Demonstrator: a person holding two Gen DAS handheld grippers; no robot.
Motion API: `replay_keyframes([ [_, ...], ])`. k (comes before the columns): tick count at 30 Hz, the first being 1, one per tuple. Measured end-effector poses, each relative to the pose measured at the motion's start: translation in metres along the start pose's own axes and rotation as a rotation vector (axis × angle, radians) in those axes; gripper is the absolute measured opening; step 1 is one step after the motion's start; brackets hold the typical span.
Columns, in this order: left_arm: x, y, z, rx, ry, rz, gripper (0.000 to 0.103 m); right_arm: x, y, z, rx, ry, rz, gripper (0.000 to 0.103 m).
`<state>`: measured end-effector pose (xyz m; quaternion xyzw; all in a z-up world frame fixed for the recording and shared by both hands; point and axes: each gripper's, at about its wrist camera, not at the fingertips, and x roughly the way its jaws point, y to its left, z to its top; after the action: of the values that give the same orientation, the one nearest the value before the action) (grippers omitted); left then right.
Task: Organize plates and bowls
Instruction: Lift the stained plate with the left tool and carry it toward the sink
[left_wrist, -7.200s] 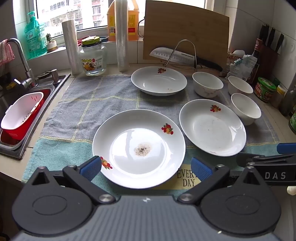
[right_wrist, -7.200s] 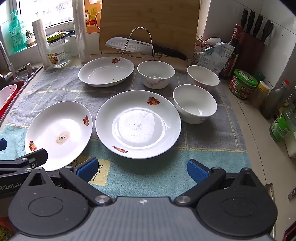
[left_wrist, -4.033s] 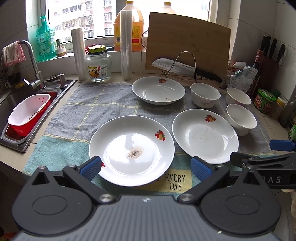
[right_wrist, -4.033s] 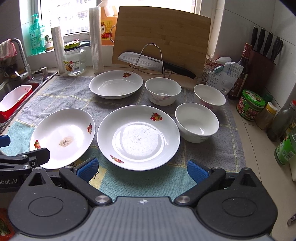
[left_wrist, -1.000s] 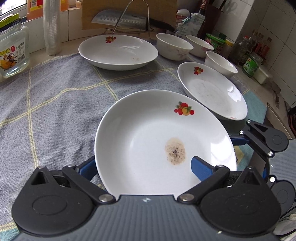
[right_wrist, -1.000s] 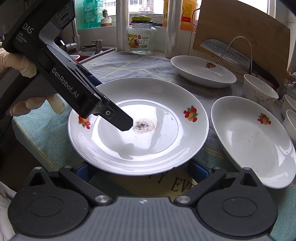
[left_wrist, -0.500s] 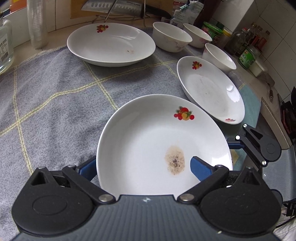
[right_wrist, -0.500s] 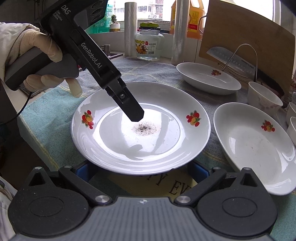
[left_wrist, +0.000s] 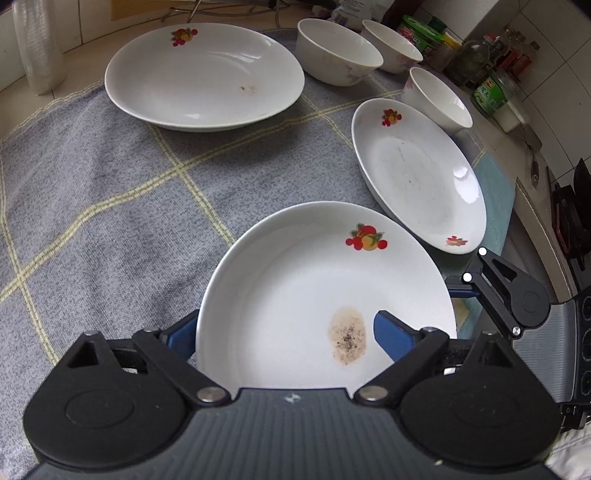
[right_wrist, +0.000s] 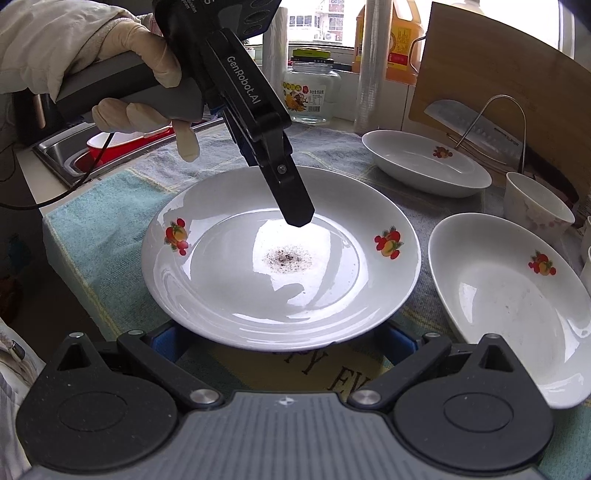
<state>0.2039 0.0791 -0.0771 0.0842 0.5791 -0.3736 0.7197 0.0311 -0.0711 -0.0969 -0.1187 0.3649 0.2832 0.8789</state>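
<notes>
The stained white plate (left_wrist: 295, 295) with fruit prints lies on the towel nearest me. My left gripper (left_wrist: 286, 326) points steeply down at its left rim, jaws closing. One pad is outside the rim and the other hangs over the plate's well, neither pressing. In the right wrist view its black finger (right_wrist: 291, 199) hovers above the stain (right_wrist: 288, 258). My right gripper (right_wrist: 279, 343) is open at the plate's near edge, pads low on either side. A second plate (left_wrist: 421, 173) lies to the right, a deeper one (left_wrist: 203, 74) behind, and three bowls (left_wrist: 338, 51) beyond.
A grey and teal towel (left_wrist: 92, 203) covers the counter. The sink (right_wrist: 74, 155) with a red basin is at the left. A jar (right_wrist: 312, 92), a cutting board (right_wrist: 498, 81) and a knife on a wire stand line the back. Bottles and jars (left_wrist: 491, 92) crowd the right.
The left gripper has swung further over the stained plate and tilted down more steeply, and its jaws have drawn a little closer. The right gripper and the plates stay put.
</notes>
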Motion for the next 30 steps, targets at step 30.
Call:
replay_keyframes([
  [30, -0.001, 0.001, -0.001, 0.012, 0.041, -0.016, 0.090, 0.004, -0.001, 0.010, -0.039, 0.040, 0.011, 0.103],
])
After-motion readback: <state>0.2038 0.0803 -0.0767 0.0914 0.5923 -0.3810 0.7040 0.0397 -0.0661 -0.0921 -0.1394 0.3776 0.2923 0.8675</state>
